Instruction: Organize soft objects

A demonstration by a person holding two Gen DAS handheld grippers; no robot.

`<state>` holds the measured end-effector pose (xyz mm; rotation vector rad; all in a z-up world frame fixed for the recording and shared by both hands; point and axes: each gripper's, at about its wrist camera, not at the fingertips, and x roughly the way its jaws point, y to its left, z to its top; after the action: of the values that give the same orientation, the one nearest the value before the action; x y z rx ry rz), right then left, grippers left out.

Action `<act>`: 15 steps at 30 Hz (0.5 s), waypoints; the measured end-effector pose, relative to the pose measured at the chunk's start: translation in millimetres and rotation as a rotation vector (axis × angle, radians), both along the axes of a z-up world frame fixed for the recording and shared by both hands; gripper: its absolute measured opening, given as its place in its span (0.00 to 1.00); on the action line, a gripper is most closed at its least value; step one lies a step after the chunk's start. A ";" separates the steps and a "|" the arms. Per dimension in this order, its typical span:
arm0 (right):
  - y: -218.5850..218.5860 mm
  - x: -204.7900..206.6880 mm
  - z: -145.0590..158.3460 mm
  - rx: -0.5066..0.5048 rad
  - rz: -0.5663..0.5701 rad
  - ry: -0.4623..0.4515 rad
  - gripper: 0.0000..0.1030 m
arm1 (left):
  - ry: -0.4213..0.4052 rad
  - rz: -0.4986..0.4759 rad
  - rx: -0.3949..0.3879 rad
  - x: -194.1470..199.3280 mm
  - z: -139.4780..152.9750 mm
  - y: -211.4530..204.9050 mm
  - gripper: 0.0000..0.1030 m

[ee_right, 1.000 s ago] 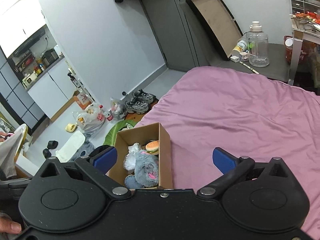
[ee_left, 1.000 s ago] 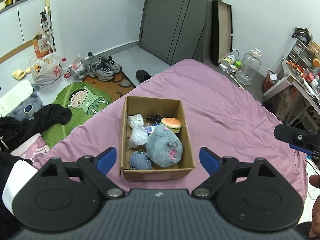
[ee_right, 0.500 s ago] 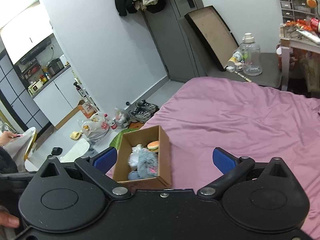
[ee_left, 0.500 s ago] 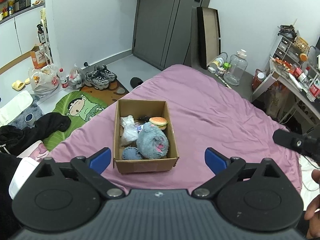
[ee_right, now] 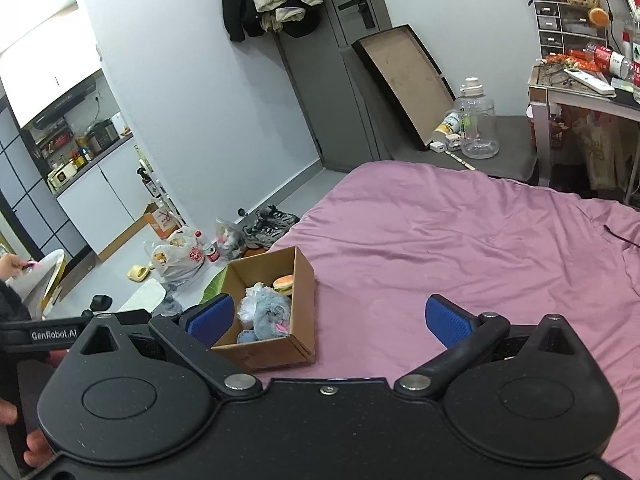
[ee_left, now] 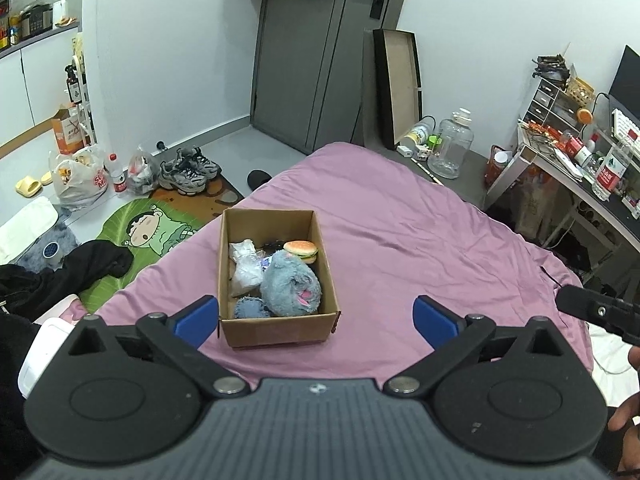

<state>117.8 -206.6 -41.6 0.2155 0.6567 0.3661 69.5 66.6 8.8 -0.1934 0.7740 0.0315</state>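
A brown cardboard box (ee_left: 280, 332) stands on the purple bed (ee_left: 420, 232). It holds a blue-grey plush toy (ee_left: 292, 288), a toy hamburger (ee_left: 301, 249), a small blue denim piece (ee_left: 250, 308) and a white crumpled bag (ee_left: 246, 270). My left gripper (ee_left: 316, 318) is open and empty, held back above the near end of the box. My right gripper (ee_right: 328, 318) is open and empty; the box (ee_right: 302, 280) and the plush (ee_right: 270, 314) show to its left, on the bed (ee_right: 460, 240).
Left of the bed the floor holds a green cartoon mat (ee_left: 148, 228), black clothes (ee_left: 60, 276), shoes (ee_left: 190, 170) and plastic bags (ee_left: 78, 180). A cluttered desk (ee_left: 580, 168) stands right. A water jug (ee_left: 454, 146) and a leaning tray (ee_left: 398, 84) stand near the grey door (ee_left: 312, 56).
Both grippers have pulled back and risen away from the box, which looks smaller now. More of the room and door shows. Both stay open and empty.
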 end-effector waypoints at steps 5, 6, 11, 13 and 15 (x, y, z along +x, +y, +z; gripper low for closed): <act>-5.9 -4.4 -0.7 -0.012 0.000 -0.001 1.00 | -0.025 0.001 -0.016 -7.0 3.0 -1.4 0.99; -7.8 -5.0 0.1 -0.002 0.002 -0.003 1.00 | -0.026 0.002 -0.016 -7.4 3.7 -1.6 0.99; -10.2 -12.9 3.0 0.001 0.022 -0.022 1.00 | -0.027 -0.009 -0.011 -8.7 4.8 -5.3 0.99; -10.4 -14.5 2.8 -0.001 0.026 -0.024 1.00 | -0.025 -0.013 -0.015 -8.7 4.0 -6.8 0.99; -10.5 -13.9 2.4 -0.004 0.027 -0.016 1.00 | -0.026 -0.013 -0.024 -9.4 3.0 -7.3 0.99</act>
<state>103.9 -217.1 -39.2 0.2004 0.6445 0.3919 60.1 59.3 11.9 -0.2108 0.7495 0.0074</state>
